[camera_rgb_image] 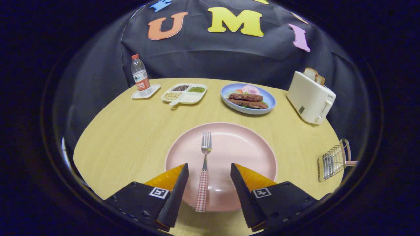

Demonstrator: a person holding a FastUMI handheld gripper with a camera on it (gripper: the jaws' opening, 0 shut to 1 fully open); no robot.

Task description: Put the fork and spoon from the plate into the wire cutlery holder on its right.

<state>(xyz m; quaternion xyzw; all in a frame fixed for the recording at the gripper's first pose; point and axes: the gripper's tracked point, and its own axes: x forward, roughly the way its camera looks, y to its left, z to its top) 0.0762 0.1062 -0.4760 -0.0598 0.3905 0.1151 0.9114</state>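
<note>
A fork (204, 170) with a red-and-white checked handle lies on the pink plate (249, 154), tines pointing away from me. My gripper (209, 172) hovers open above the plate, one finger on each side of the fork's handle, neither touching it. The wire cutlery holder (333, 160) stands to the right of the plate near the table's edge, with a pink handle sticking out of it.
Beyond the plate sit a blue plate of food (248, 98), a divided white tray of beans (184, 92), a water bottle (140, 75) on a coaster and a white toaster (310, 96) with bread. The round wooden table (131, 131) drops off on all sides.
</note>
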